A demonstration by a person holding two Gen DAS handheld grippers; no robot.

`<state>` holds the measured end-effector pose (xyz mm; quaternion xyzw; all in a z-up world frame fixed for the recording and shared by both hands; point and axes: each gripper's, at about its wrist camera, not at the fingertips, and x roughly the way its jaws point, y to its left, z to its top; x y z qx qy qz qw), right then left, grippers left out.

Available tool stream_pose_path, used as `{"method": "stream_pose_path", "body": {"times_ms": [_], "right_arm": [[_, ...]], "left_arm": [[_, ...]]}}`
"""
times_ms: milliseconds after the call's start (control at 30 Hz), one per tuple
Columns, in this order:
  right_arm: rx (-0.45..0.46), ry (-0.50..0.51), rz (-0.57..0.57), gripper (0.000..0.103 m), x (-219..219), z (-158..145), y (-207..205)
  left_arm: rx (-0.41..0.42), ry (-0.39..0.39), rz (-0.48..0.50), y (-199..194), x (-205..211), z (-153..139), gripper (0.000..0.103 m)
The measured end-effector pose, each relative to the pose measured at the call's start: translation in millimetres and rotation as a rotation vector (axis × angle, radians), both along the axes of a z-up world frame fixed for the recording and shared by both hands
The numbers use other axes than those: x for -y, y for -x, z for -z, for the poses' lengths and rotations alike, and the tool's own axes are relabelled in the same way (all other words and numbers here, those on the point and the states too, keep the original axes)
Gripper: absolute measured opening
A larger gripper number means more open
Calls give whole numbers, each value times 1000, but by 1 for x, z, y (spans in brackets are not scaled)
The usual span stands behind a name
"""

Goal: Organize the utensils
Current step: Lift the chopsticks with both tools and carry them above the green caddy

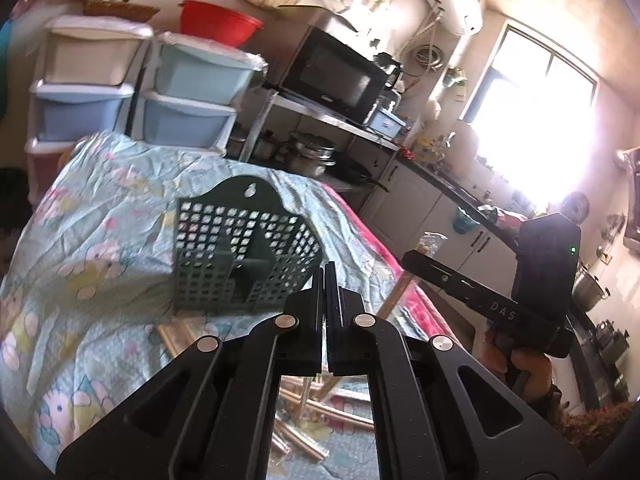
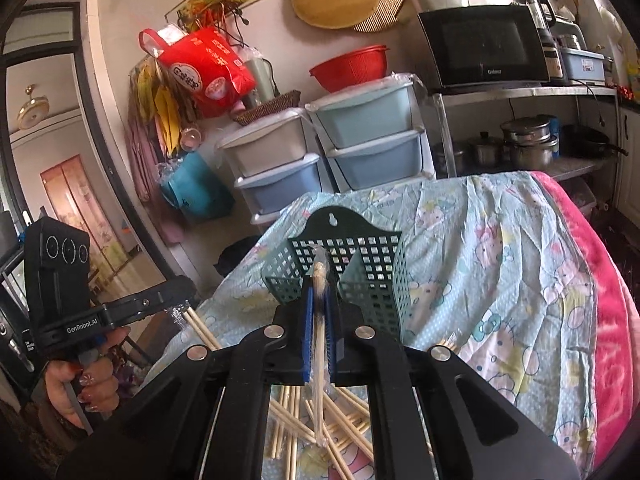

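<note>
A dark green perforated utensil basket (image 1: 240, 252) with two compartments stands on the cartoon-print tablecloth (image 1: 100, 240); it also shows in the right wrist view (image 2: 372, 268). My left gripper (image 1: 325, 276) is shut and empty, just in front of the basket. My right gripper (image 2: 319, 292) is shut on a plastic-wrapped pair of wooden chopsticks (image 2: 319, 344), its tip at the basket's left compartment rim. Several loose wrapped chopsticks (image 2: 340, 420) lie on the cloth below both grippers (image 1: 320, 420).
Stacked plastic drawers (image 2: 332, 152) stand behind the table. A shelf with a microwave (image 2: 484, 44) and pots (image 2: 524, 144) is to the right. A pink blanket edge (image 2: 608, 320) runs along the table's right side. The right gripper's body (image 1: 520, 288) shows in the left wrist view.
</note>
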<state>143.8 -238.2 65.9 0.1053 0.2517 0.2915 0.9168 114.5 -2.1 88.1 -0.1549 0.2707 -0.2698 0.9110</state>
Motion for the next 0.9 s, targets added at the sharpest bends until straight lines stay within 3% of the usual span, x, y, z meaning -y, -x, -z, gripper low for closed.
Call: {"method": "stream_pose_path", "body": {"times_ms": [900], "right_arm": [[193,-11,49,6,2,-59,2]], "left_arm": [[226,-50,24,-16,21,-97,0]]}}
